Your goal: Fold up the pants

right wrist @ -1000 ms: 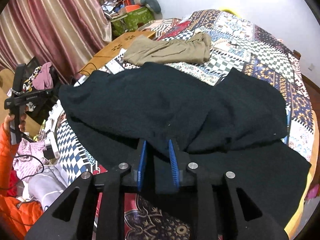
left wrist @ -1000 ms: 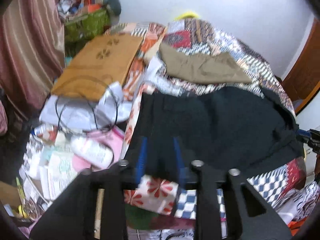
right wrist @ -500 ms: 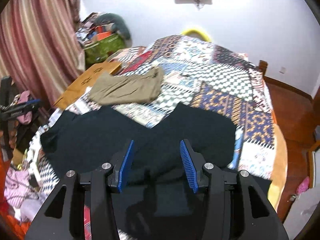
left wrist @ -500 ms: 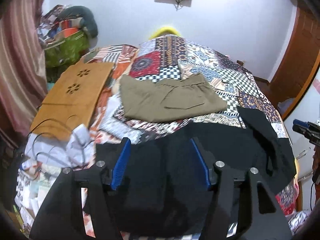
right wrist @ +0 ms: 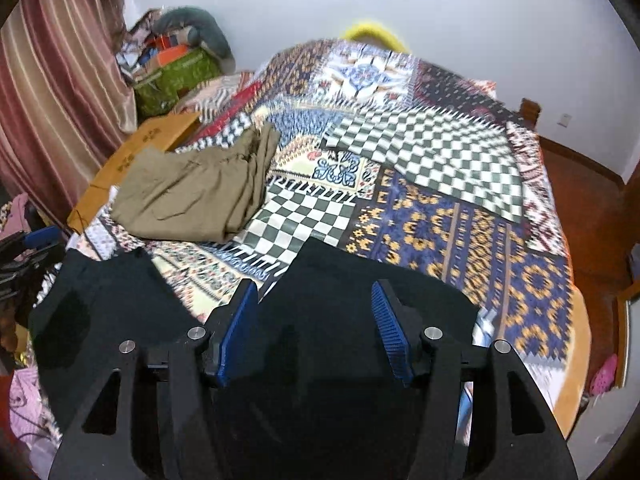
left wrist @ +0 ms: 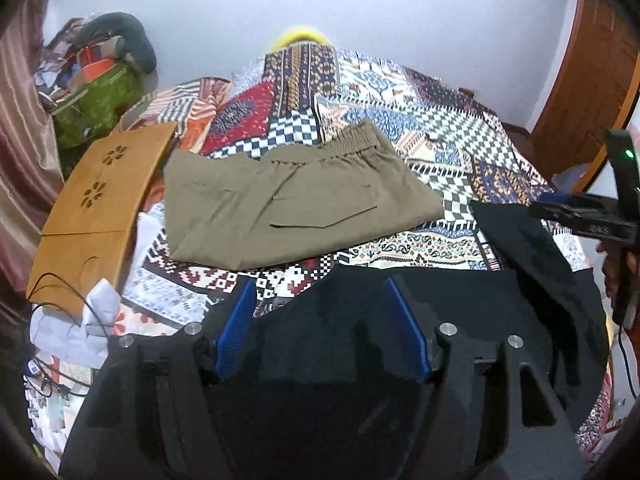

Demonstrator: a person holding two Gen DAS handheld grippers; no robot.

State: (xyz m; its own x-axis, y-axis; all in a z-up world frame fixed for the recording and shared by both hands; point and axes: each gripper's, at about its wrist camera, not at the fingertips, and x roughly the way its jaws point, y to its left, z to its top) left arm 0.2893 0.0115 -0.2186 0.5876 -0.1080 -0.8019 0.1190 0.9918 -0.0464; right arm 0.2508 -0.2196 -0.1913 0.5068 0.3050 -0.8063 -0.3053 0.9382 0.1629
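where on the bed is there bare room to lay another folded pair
The widest free patch is the quilt beyond the black pants and to the picture's right of the khaki pants, reaching to the far wall. A narrow strip also runs between the two pairs. The curtain side is crowded: wooden board, cables, green bag.

Even indoor light, fisheye-warped edges, slight motion blur.
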